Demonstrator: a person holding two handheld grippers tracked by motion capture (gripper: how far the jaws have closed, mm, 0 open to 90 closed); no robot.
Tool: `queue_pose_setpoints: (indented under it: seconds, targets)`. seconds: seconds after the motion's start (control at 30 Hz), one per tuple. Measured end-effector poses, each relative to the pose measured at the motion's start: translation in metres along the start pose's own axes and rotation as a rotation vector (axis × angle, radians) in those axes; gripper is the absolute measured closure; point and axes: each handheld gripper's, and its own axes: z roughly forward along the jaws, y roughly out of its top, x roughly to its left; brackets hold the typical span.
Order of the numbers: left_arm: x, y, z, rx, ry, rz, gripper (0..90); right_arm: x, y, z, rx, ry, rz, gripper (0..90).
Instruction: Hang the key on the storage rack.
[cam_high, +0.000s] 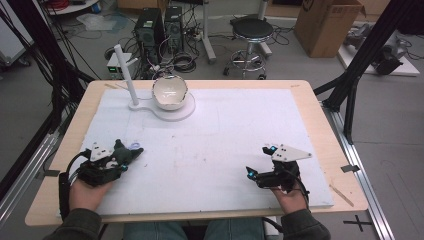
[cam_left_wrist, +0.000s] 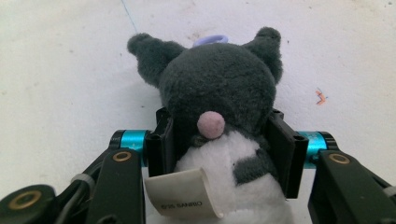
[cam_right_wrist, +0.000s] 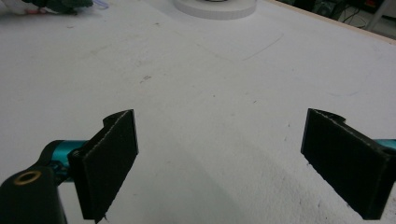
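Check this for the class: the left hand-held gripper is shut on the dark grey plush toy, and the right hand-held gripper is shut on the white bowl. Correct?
One error. The right hand-held gripper is open and empty, as the right gripper view shows; the white bowl sits far off on its stand. The left hand-held gripper does clamp the dark grey plush toy.

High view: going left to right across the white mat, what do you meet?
Left gripper shut on the plush toy → white stand post → white bowl → right gripper, open.
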Motion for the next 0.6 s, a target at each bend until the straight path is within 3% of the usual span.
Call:
queue_pose_setpoints:
  seconds: [0.6]
  targets:
    - [-0.004,0.002,-0.019,-0.152,0.019,0.029,51.6,0.001,0.0,0.0,0.001,0.0,-0.009,10.2]
